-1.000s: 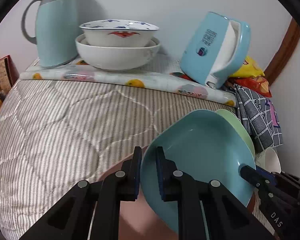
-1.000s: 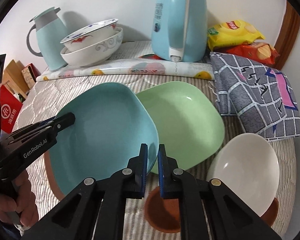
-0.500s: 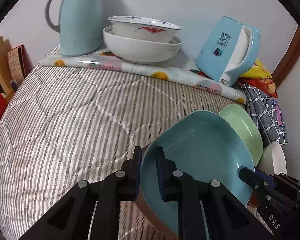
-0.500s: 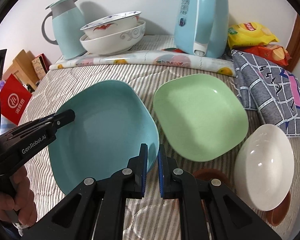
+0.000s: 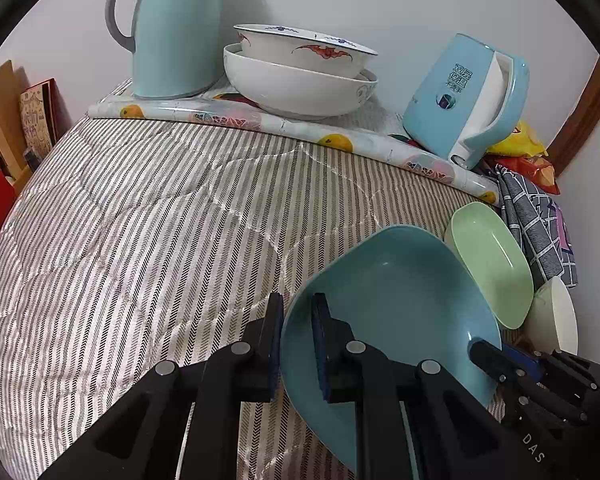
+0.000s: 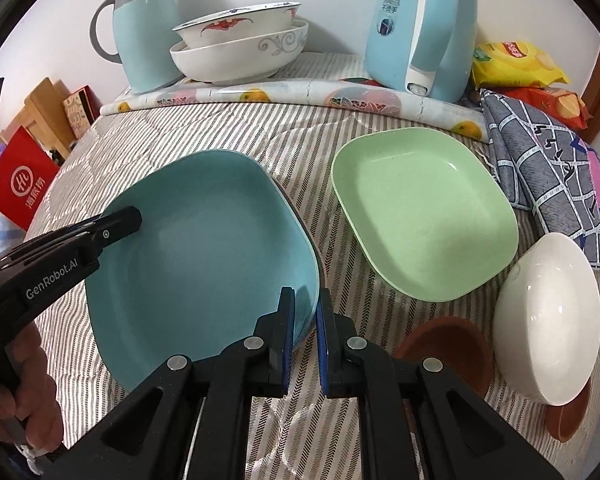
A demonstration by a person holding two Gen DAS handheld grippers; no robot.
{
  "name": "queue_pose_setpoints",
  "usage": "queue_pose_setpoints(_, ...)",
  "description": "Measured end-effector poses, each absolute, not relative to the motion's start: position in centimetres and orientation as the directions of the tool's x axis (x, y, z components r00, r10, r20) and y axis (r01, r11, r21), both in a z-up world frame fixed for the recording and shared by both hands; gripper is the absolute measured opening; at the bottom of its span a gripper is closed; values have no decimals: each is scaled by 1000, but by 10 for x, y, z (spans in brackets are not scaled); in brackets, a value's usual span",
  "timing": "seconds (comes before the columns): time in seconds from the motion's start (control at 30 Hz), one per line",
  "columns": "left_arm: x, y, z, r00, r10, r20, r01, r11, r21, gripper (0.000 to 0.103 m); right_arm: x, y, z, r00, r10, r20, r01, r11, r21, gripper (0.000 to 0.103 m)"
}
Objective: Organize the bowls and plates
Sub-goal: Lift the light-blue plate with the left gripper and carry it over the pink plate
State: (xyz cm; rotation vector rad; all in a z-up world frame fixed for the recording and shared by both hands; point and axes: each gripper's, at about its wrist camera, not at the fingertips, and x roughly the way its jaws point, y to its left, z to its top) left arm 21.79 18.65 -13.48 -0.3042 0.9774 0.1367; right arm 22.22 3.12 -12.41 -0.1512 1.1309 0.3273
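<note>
Both grippers hold one teal square plate (image 6: 204, 256), lifted and tilted above the striped bed cover. My left gripper (image 5: 298, 344) is shut on the plate's left rim. My right gripper (image 6: 305, 332) is shut on its near right rim; it also shows in the left wrist view (image 5: 496, 364). The teal plate (image 5: 396, 312) fills the lower right of the left wrist view. A green square plate (image 6: 424, 212) lies flat to the right. A white bowl (image 6: 548, 320) leans on a brown dish (image 6: 444, 348). Two stacked white bowls (image 6: 240, 48) stand at the back.
A teal thermos jug (image 6: 144, 28) and a blue electric kettle (image 6: 420, 20) stand at the back on a patterned mat (image 6: 300, 96). A grey checked cloth (image 6: 552, 160) and snack bags (image 6: 516, 64) lie at the right. A red box (image 6: 20, 180) stands beyond the left edge.
The teal plate has come off the green plate and moved left and up, held by both grippers. The green plate now lies fully uncovered. Both cameras have pulled back and risen.
</note>
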Motion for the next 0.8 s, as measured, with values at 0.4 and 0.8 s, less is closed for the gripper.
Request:
queue_pose_setpoints(0.4, 221, 189, -141, 557, -43, -829, -241, 947, -211, 15, 222, 35, -127, 393, 127, -911, -333, 943, -12, 15)
queue_pose_setpoints(0.8, 208, 182, -123, 558, 10, -830, -262, 951, -164, 53, 208, 20, -107, 408, 170, -897, -326, 945, 31, 57)
